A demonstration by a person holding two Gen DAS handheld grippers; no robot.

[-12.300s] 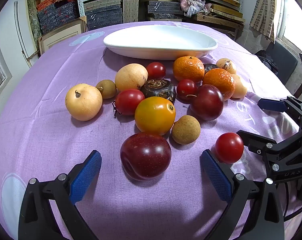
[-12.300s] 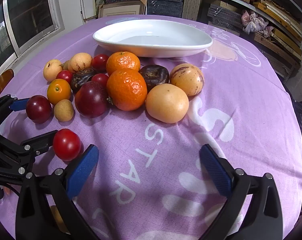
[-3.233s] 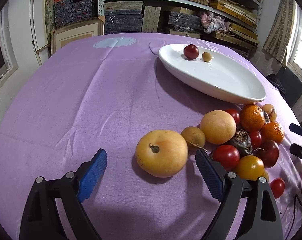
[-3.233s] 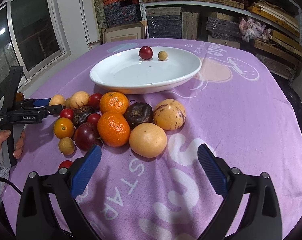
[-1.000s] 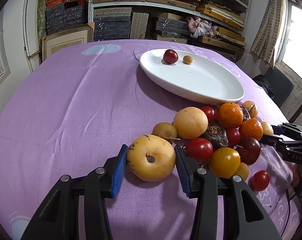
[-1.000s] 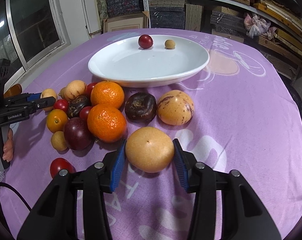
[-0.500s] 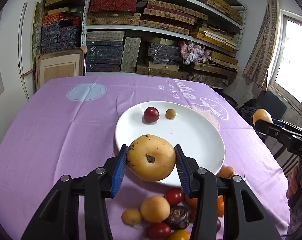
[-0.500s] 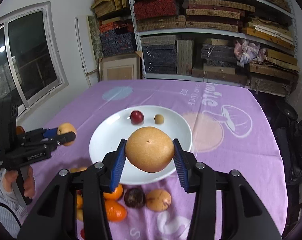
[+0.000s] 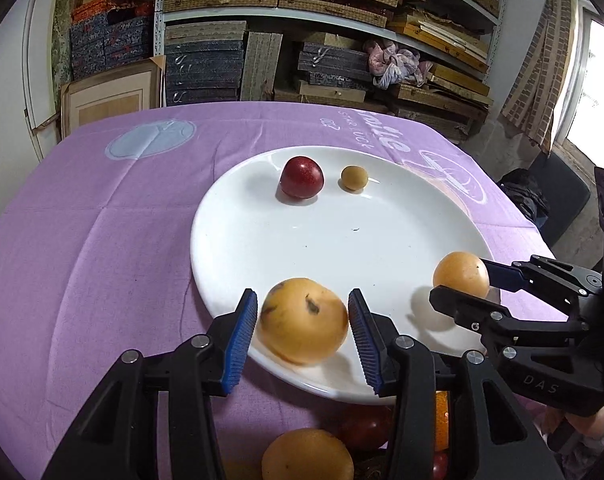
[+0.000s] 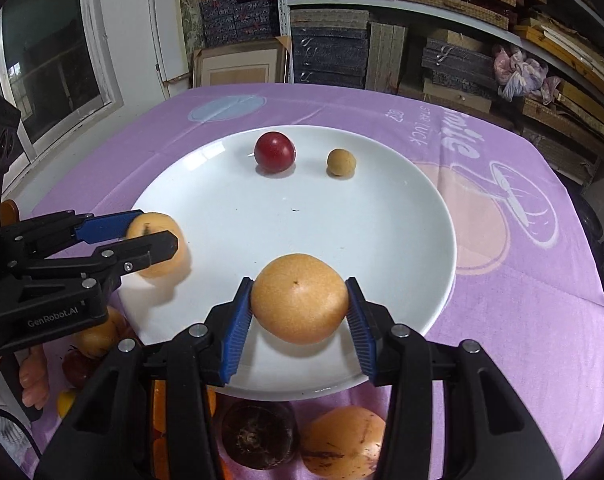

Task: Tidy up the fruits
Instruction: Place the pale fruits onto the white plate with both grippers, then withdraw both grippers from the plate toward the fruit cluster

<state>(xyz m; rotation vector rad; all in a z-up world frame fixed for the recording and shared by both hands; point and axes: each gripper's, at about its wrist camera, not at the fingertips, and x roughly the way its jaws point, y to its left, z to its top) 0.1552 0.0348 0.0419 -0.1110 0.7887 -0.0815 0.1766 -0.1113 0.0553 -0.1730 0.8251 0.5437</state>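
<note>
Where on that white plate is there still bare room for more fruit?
The wide middle of the round white plate is bare, between the dark red plum and small tan round fruit at its far edge and the two yellow-orange fruits at its near edge. Crowded: the purple cloth below the near rim.

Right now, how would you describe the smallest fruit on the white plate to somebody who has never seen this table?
Find the white plate on the purple tablecloth. At its far edge two fruits lie side by side, apart. The small tan fruit is right of the dark red plum, round, dull brown and clearly smaller.
</note>
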